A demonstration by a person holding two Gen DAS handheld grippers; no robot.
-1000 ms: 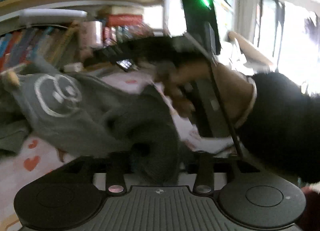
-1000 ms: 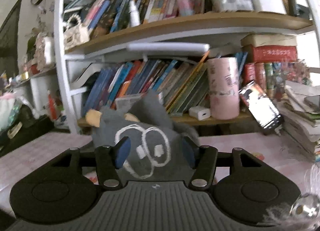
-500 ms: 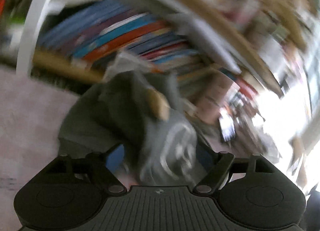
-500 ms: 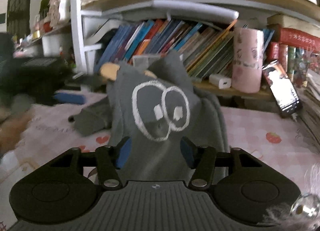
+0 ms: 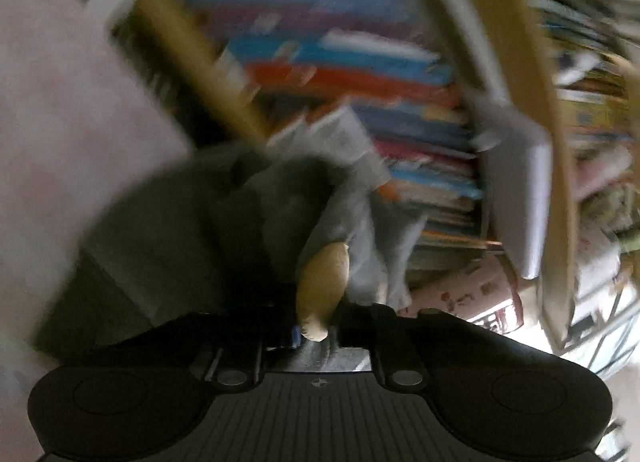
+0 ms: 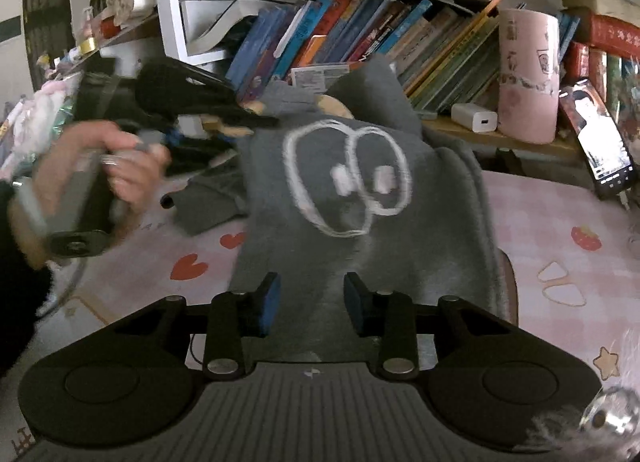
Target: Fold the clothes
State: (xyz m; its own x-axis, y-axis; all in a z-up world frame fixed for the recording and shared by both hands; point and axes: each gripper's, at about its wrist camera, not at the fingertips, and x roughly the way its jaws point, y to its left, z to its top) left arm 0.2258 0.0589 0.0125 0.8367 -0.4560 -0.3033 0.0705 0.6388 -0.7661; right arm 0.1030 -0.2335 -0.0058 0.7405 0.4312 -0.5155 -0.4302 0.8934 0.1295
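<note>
A grey garment (image 6: 360,221) with white cartoon eyes lies bunched on the pink tablecloth (image 6: 560,213), its top against the bookshelf. My right gripper (image 6: 313,302) is at its near edge. Its blue pads (image 6: 272,298) stand apart and the jaws are closing, with grey cloth between them. A hand (image 6: 120,169) holds my left gripper (image 6: 256,122) at the garment's upper left. In the blurred left wrist view that gripper (image 5: 316,328) is shut on a tan ear-like piece (image 5: 324,282) of the garment (image 5: 200,229).
A bookshelf (image 6: 480,137) packed with books (image 6: 340,37) runs along the back. On it stand a pink cylinder (image 6: 528,73) and a white charger (image 6: 474,117). A lit phone (image 6: 596,141) leans at the right. A dark sleeve (image 6: 16,282) fills the left edge.
My left gripper swung round to the garment's upper left, rolled and shut on the tan piece. My right gripper tipped down over the garment's near edge and its jaws narrowed.
</note>
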